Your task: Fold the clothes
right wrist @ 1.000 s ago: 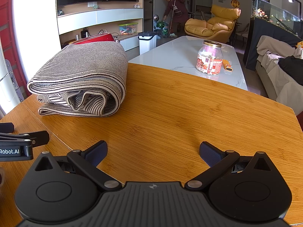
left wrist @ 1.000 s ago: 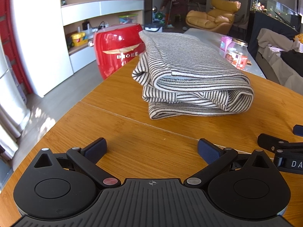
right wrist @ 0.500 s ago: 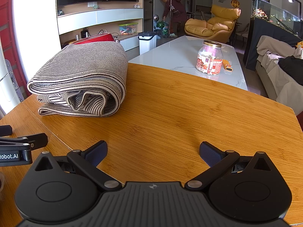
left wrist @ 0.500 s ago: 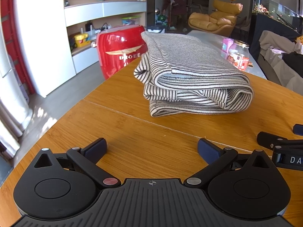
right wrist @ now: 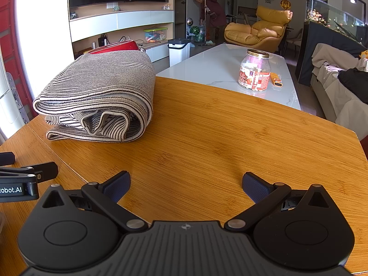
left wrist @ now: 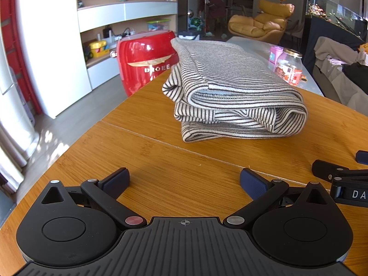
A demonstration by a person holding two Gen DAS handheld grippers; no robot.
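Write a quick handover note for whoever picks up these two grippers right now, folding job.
Left gripper: open, empty, low over the wooden table, pointed at the garment.
Right gripper: open, empty, over bare table to the garment's right.
Striped garment: lies folded in a layered bundle on the table, touched by neither gripper. Its near edge shows loose, uneven layers.
Done: the fold looks complete.
Left: perhaps tidy the near edge; no other clothes show on this table.
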